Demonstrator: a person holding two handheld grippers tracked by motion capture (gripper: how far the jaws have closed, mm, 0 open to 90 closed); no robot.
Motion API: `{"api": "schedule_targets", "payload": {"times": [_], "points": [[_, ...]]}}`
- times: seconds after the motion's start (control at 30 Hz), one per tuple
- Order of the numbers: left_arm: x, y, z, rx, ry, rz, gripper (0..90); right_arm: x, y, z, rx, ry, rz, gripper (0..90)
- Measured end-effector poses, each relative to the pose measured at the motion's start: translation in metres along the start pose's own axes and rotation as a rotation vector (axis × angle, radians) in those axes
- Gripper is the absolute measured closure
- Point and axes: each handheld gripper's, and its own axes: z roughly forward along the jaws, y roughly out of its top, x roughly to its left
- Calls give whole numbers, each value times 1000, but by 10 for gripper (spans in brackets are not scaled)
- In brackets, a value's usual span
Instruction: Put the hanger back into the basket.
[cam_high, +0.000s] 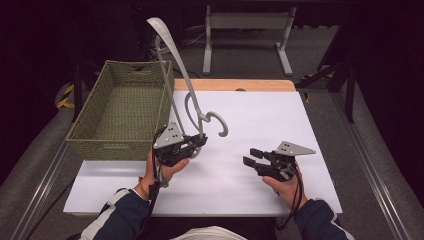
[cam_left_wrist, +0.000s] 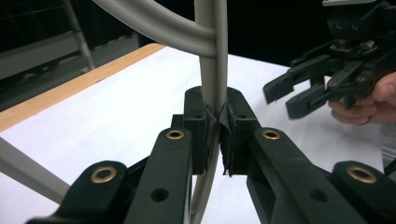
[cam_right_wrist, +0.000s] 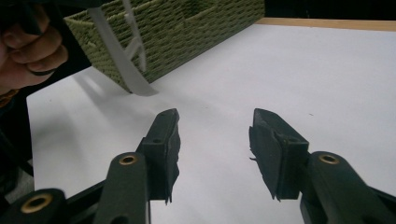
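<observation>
A grey plastic clothes hanger (cam_high: 175, 55) stands tilted above the white table, its hook (cam_high: 217, 122) curling low over the sheet. My left gripper (cam_high: 200, 141) is shut on the hanger's neck; in the left gripper view the pads (cam_left_wrist: 233, 126) press on the grey bar (cam_left_wrist: 212, 56) from both sides. The hanger's arms reach up and back over the basket's right edge. My right gripper (cam_high: 250, 156) hovers to the right of it, open with nothing between its jaws (cam_right_wrist: 215, 133), and it points left toward the hanger (cam_right_wrist: 116, 56).
A green woven basket (cam_high: 125, 110) sits at the table's left side, with nothing visible inside. The white sheet (cam_high: 280, 110) covers a wooden tabletop. A metal frame (cam_high: 245, 30) stands on the floor behind the table. Dark surroundings ring the table.
</observation>
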Motion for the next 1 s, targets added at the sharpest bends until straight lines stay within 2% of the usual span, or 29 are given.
{"api": "schedule_targets", "payload": {"times": [0.07, 0.13, 0.27, 0.37, 0.4, 0.5, 0.57, 0.67, 0.77, 0.83, 1.0], "points": [[1, 5, -4, 17, 13, -2, 824, -3, 0, -3, -5, -10, 2, 513], [1, 14, -10, 40, 50, 12, 824, -5, 1, -6, -16, -13, 7, 509], [4, 28, -25, 13, 75, 13, 824, -6, 5, -10, -40, -34, -8, 503], [8, 38, -34, 37, 97, 15, 824, -8, 6, -11, -44, -38, -5, 477], [9, 41, -36, 44, 117, 19, 824, -8, 7, -12, -50, -45, -4, 469], [16, 48, -43, 57, 144, 26, 824, -8, 10, -16, -79, -102, -7, 445], [20, 50, -46, 65, 164, 28, 824, -4, 11, -16, -73, -135, -56, 422], [28, 53, -51, 81, 177, 19, 824, 0, 11, -12, -54, -153, -113, 397], [35, 54, -55, 96, 192, 17, 824, 1, 10, -5, -23, -155, -134, 383], [44, 55, -62, 99, 182, -5, 822, 2, 8, -2, -8, -156, -145, 378], [55, 60, -75, 100, 188, -34, 818, 1, 7, 1, -2, -155, -137, 368]]}}
